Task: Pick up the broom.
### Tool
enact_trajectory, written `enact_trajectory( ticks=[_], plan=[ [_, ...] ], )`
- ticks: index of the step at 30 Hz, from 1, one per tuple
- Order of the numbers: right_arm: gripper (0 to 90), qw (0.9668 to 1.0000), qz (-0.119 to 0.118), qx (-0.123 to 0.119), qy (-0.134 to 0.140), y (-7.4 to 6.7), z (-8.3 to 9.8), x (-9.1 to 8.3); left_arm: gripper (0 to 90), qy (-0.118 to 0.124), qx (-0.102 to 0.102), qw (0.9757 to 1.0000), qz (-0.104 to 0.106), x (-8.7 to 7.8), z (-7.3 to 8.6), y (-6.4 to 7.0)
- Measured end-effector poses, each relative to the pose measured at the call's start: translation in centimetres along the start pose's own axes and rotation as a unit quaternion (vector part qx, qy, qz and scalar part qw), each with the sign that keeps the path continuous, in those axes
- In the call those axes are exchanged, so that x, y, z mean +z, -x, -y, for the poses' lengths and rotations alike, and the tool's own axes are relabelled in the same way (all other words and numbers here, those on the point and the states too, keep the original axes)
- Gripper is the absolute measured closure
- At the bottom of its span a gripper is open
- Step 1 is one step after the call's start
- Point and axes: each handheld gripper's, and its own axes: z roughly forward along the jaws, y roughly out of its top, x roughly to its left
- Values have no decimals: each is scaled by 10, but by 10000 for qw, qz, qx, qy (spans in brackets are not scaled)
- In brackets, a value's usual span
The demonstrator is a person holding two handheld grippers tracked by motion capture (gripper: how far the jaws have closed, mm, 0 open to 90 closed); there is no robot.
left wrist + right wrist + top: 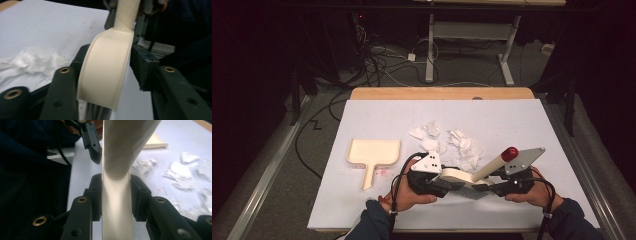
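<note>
Brush [472,175] sits near the front edge of the table [522,125], between my two grippers. High view: its cream head is at the left gripper [447,186], its handle slopes up and right to a red tip above the right gripper [492,187]. Bristles show under the head, close to the white sheet. Dustpan [373,154] lies flat well to the left, handle pointing toward me. Paper scraps [452,142] are scattered just beyond the brush, mid-table. My hands hold both grippers from the near edge.

Left gripper view: brush head [106,72] stands between my jaws. Left pad looks against the head's side; right pad stands off with a visible gap. So I read this one as released, not clamping. Bristles hang below the head at the bottom edge. One crumpled scrap [30,62] lies on the sheet to the left. Handle rises away at the top, with the right gripper's jaws behind it.

Right gripper view: handle [116,185] runs straight up between my jaws, both pads pressed on it. Clenched on the brush. Left gripper's jaw tip [92,142] shows just left of the handle, farther off. Dustpan corner [155,142] and scraps [180,170] lie beyond on the right.
</note>
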Motion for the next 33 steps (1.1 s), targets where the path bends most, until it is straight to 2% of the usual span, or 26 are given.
enact_trajectory(
  ticks=[1, 2, 3, 4, 6, 7, 8, 10, 11, 16, 18, 22, 26, 27, 30, 33],
  plan=[
    [685, 10000, 75, -8, -38, 0, -1, -1, 365, 15, 6, 9999, -159, -2, 0, 0],
    [685, 10000, 75, -8, -38, 0, -1, -1, 365, 20, -40, 9995, -309, -4, 0, 0],
    [686, 9997, 217, -15, -76, 0, -2, -3, 265, 48, -110, 9987, -495, -7, 0, -1],
    [685, 9995, 290, 31, -73, 0, -2, -4, 252, 57, -103, 9976, -679, -10, 0, -1],
    [686, 9994, 328, 39, -76, 0, -2, -5, 221, 105, -82, 9957, -916, -16, 1, -1],
    [685, 9987, 495, 65, -94, 1, -3, -8, 204, 81, 51, 9926, -1211, -22, 3, 1],
    [685, 9987, 495, 65, -94, 1, -3, -8, 193, 81, 51, 9926, -1211, -22, 3, 1],
    [686, 9981, 605, 143, -44, 2, -4, -13, 191, 48, 153, 9883, -1518, -29, 5, 2],
    [686, 9978, 636, 167, -46, 2, -4, -14, 191, 34, 150, 9867, -1617, -31, 6, 1],
    [686, 9959, 881, 198, -84, 4, -7, -19, 191, -130, 155, 9749, -2216, -45, 18, -2],
    [686, 9954, 930, 232, -72, 5, -6, -20, 191, -238, 169, 9711, -2369, -48, 23, -3],
    [686, 9941, 1050, 267, -83, 5, -5, -22, 191, -454, 266, 9619, -2682, -54, 32, -3],
    [686, 9927, 1176, 269, 0, 8, -4, -27, 191, -585, 228, 9567, -2842, -58, 42, -4],
    [686, 9922, 1215, 279, -3, 8, -4, -28, 191, -632, 186, 9562, -2852, -59, 45, -4],
    [686, 9911, 1296, 305, -24, 8, -4, -28, 191, -713, 199, 9508, -3008, -63, 54, -1],
    [686, 9890, 1416, 433, 37, 9, -3, -30, 191, -821, 134, 9474, -3091, -68, 63, 0]
  ],
)
